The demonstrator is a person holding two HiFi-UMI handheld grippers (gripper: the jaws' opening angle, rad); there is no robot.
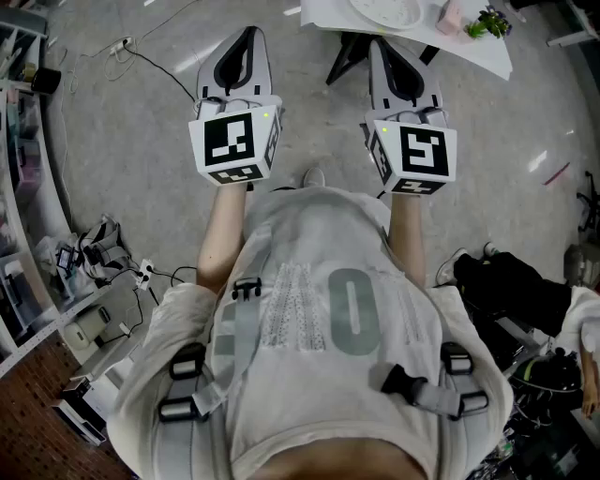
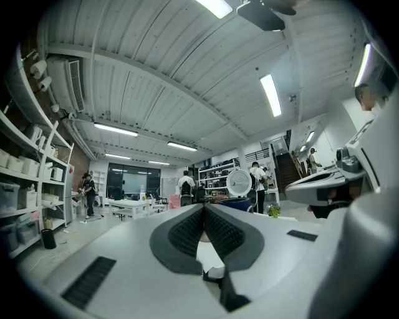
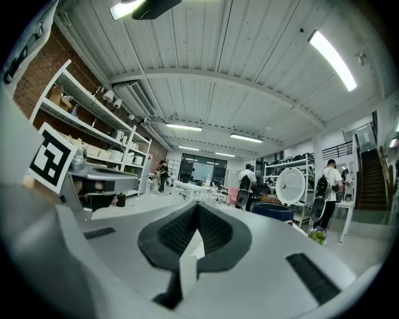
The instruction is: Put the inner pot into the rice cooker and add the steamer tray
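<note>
I hold both grippers level and side by side in front of my chest, short of a white table (image 1: pixel 487 54). A dark blue round rice cooker (image 3: pixel 272 212) stands on that table with its white round lid (image 3: pixel 290 185) upright; the left gripper view shows the cooker (image 2: pixel 237 202) too. In the head view only a white round edge (image 1: pixel 386 11) shows at the top. My left gripper (image 1: pixel 246 37) (image 2: pixel 203 209) is shut with nothing in it. My right gripper (image 1: pixel 382 47) (image 3: pixel 197 209) is likewise shut and empty. I see no inner pot or steamer tray on its own.
A small green plant (image 1: pixel 487 21) and a pink object (image 1: pixel 452 17) sit on the table. Cables and a power strip (image 1: pixel 141 272) lie on the floor at left, a black bag (image 1: pixel 511 286) at right. Shelves (image 3: pixel 93 140) line the wall; several people (image 2: pixel 186 187) stand far off.
</note>
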